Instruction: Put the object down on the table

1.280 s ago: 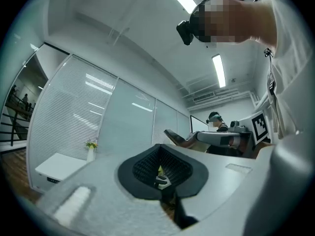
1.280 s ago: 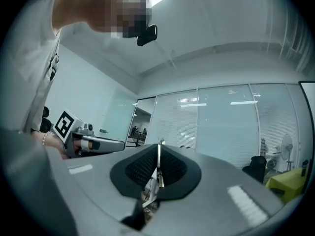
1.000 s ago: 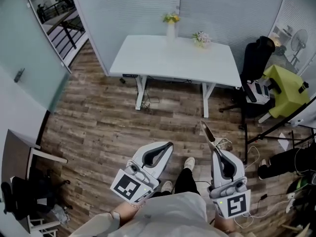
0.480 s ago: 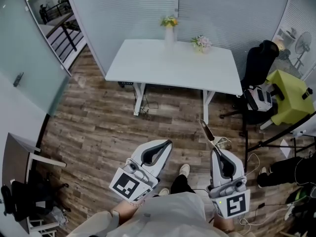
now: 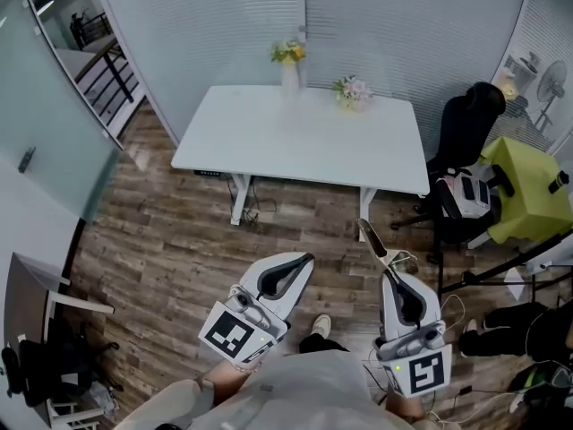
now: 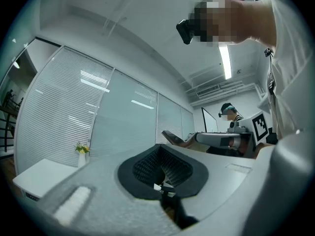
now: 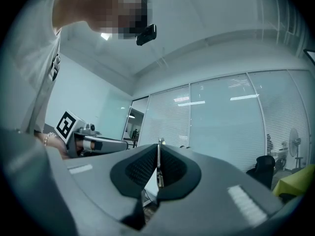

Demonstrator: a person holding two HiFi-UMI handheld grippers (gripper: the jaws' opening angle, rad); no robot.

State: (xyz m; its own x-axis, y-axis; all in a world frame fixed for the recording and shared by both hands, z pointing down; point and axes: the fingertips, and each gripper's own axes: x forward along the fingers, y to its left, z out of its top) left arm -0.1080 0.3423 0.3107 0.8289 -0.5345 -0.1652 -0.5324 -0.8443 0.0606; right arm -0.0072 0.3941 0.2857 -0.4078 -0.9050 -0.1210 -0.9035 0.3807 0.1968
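Note:
A thin, flat brown strip sticks forward out of my right gripper, which is shut on it; in the right gripper view it shows edge-on between the dark pads. In the left gripper view the same strip juts from the right gripper off to the side. My left gripper is held beside it at about the same height, its jaws together with nothing between them. Both are held over the wooden floor, short of the white table ahead.
On the table's far edge stand a vase of yellow flowers and a small pink bouquet. A black office chair and a yellow-green cover sit at the right. Glass walls with blinds stand behind the table.
The person has walked forward: the table has come closer and lower in the head view. Both grippers keep their pose and their jaws are unchanged.

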